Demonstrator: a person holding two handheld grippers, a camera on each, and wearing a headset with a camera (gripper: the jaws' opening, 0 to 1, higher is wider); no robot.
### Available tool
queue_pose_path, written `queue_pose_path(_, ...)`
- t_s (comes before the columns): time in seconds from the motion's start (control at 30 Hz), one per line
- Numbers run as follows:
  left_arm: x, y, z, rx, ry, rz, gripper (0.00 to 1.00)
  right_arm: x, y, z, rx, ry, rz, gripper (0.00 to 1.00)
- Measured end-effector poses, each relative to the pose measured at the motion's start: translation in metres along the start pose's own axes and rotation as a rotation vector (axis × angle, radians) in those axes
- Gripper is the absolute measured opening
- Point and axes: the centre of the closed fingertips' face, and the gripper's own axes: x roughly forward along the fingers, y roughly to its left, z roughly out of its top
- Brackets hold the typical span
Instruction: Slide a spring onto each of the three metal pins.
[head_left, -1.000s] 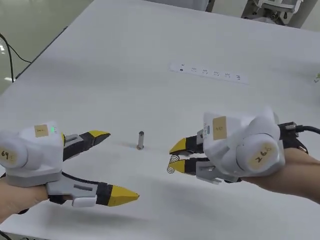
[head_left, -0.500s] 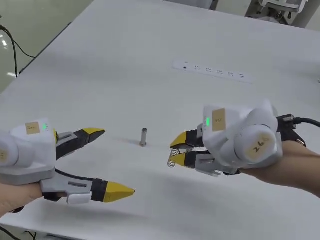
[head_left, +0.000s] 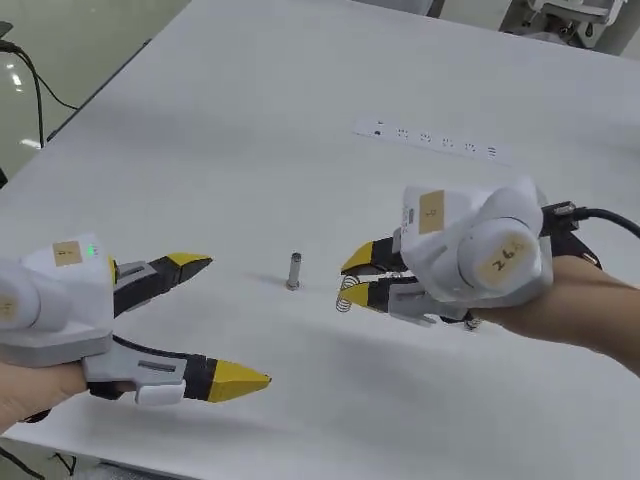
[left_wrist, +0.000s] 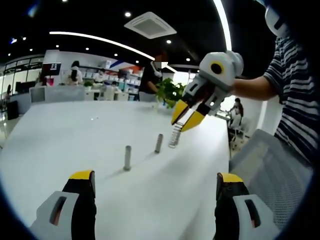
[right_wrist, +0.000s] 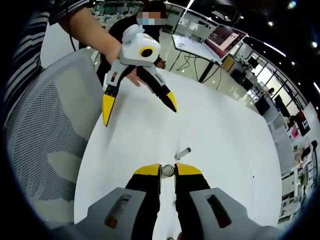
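A: Where is the spring (head_left: 345, 298) now?
B: The right gripper (head_left: 353, 280) pinches it, jaws pressed together on it. It hangs low over the table (head_left: 250, 120), just right of the metal pin (head_left: 294, 271).
A: And how does the pin stand?
B: Upright. I think the spring must come over its top, with its axis vertical. The left gripper (head_left: 228, 321) is spread wide and empty, farther from the pin.
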Motion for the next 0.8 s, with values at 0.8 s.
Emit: queue_pose_path(0.8, -0.009, 0.007, -0.006, -0.007, 0.009, 0.023, 0.98, 0.023, -0.041, 0.017, 0.002, -0.029, -0.038, 0.07)
